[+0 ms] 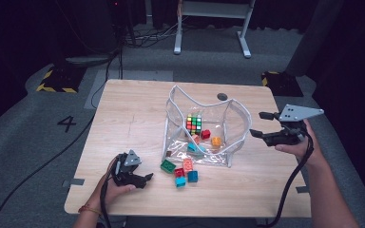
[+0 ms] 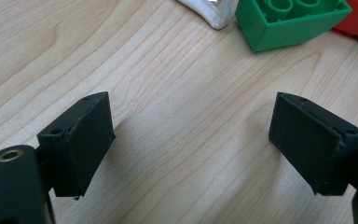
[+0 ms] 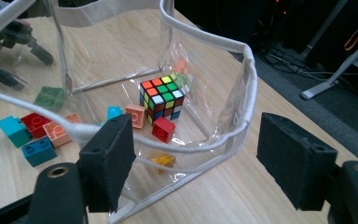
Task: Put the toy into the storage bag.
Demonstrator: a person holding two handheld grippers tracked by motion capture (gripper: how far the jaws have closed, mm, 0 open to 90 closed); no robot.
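Observation:
A clear plastic bag (image 1: 240,124) with a white rim stands open on the wooden table (image 1: 123,114). Inside it lie a colour cube (image 1: 194,123), a red brick (image 1: 206,134), an orange brick (image 1: 216,141) and others. Loose bricks lie at its front: green (image 1: 168,166), red (image 1: 179,172), salmon (image 1: 188,165), blue (image 1: 193,176), teal (image 1: 180,181). My left gripper (image 1: 147,179) rests open near the table's front, left of the green brick (image 2: 291,21). My right gripper (image 1: 261,124) hovers open just right of the bag's rim (image 3: 214,142); the cube (image 3: 162,97) shows through the plastic.
A dark round grommet (image 1: 222,96) sits in the table's far edge. Beyond the table stand a white desk frame (image 1: 212,28) and floor cables. The table's left half is bare wood. A cable trails from each gripper off the front edge.

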